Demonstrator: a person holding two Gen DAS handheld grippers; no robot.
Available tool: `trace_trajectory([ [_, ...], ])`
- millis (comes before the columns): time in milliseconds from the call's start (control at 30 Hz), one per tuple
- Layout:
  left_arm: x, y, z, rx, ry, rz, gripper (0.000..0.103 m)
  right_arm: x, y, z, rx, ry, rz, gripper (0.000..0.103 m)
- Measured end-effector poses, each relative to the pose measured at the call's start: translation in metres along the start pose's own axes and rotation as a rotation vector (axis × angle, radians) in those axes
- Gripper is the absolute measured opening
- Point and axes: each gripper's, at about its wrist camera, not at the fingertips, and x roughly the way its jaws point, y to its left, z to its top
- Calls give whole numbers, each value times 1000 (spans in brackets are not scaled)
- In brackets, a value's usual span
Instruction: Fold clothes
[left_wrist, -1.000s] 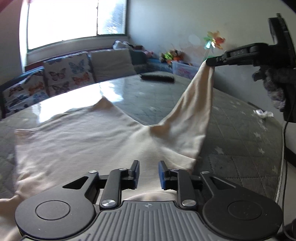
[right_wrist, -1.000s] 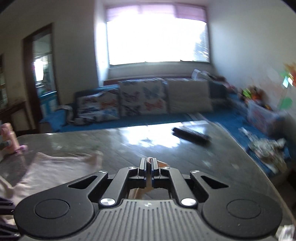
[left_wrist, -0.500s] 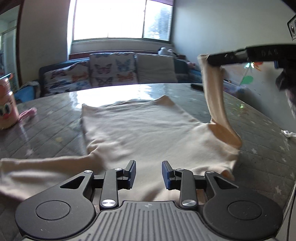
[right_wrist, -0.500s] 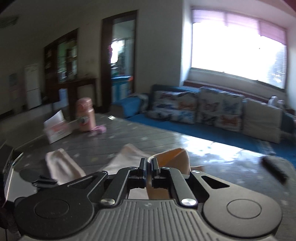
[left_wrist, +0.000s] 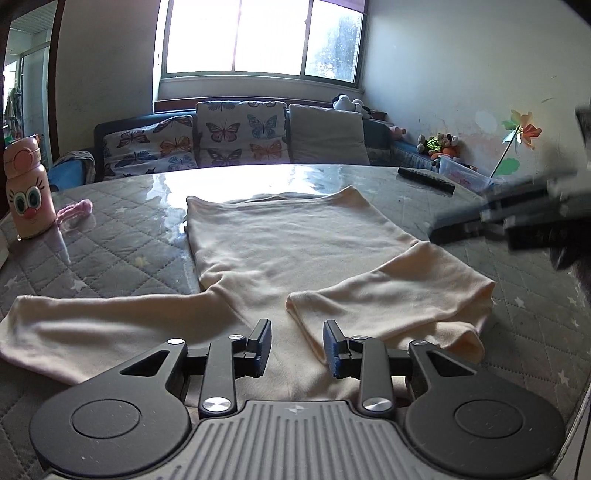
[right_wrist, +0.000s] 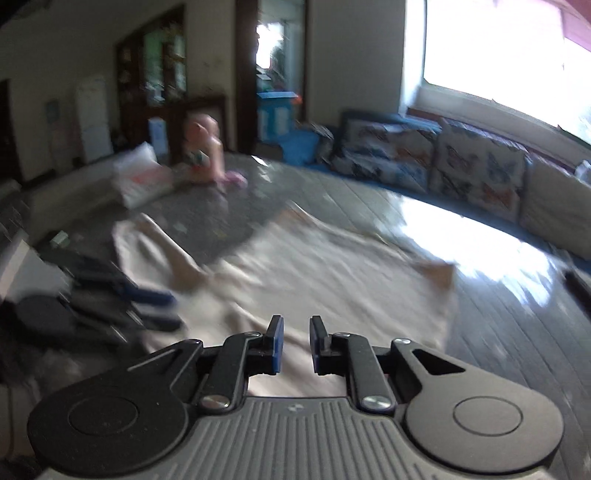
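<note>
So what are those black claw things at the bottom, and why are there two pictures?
Those claws are grabbers that a person holds, one in each hand. Each has a small camera looking out along its two fingers, so you get two pictures of the same table.

One picture is from the left gripper, the other from the right gripper. That second picture is blurry. Both grippers are open and hold nothing.

On the quilted table lies a cream long-sleeved shirt. One sleeve is folded across it; the other sleeve lies stretched out to the side. A pink bottle with a cartoon face and a black remote sit further back.
</note>
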Motion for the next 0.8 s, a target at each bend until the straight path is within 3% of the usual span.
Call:
trace_trajectory([
  [200, 21, -11, 4, 13, 32, -15, 32, 8, -36, -42, 82, 106, -43, 14],
  [300, 30, -14, 4, 22, 53, -16, 26, 11, -46, -57, 111, 139, -43, 16],
  [367, 34, -16, 3, 33, 64, -6, 19, 11, -49, -59, 122, 136, -29, 17],
  [700, 40, -20, 5, 34, 82, 5, 20, -4, -69, -47, 160, 73, -67, 30],
  [800, 40, -21, 6, 35, 80, 8, 14, -5, -72, -56, 181, 82, -73, 32],
])
